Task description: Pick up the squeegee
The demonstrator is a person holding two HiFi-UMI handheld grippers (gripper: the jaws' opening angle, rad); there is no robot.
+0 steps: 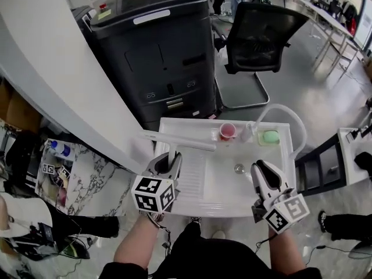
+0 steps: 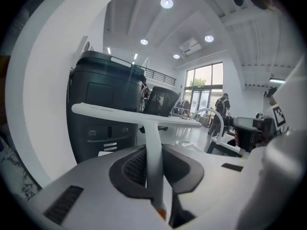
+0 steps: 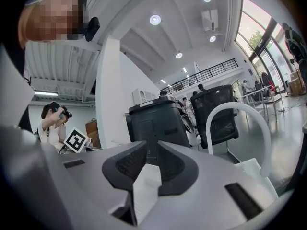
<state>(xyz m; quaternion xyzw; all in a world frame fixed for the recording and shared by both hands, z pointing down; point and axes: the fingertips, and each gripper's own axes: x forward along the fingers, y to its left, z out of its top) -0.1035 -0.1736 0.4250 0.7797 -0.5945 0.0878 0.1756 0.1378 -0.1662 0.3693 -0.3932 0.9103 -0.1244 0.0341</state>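
Note:
The squeegee (image 1: 177, 140) is white, with a long blade bar across the top of a thin handle. It hangs above the left part of the white sink top (image 1: 226, 199). My left gripper (image 1: 172, 158) is shut on the handle. In the left gripper view the handle (image 2: 153, 143) stands upright between the pads and the blade (image 2: 120, 113) lies level above them. My right gripper (image 1: 263, 168) hovers over the right side of the sink top. A narrow gap shows between its jaws (image 3: 152, 159), with nothing gripped.
A black cabinet (image 1: 157, 45) stands just behind the sink top, with a black office chair (image 1: 258, 34) to its right. A pink cup (image 1: 227, 131), a green sponge (image 1: 270, 136) and an arched white faucet (image 1: 285, 112) sit along the back rim. A curved white wall (image 1: 52, 80) runs on the left.

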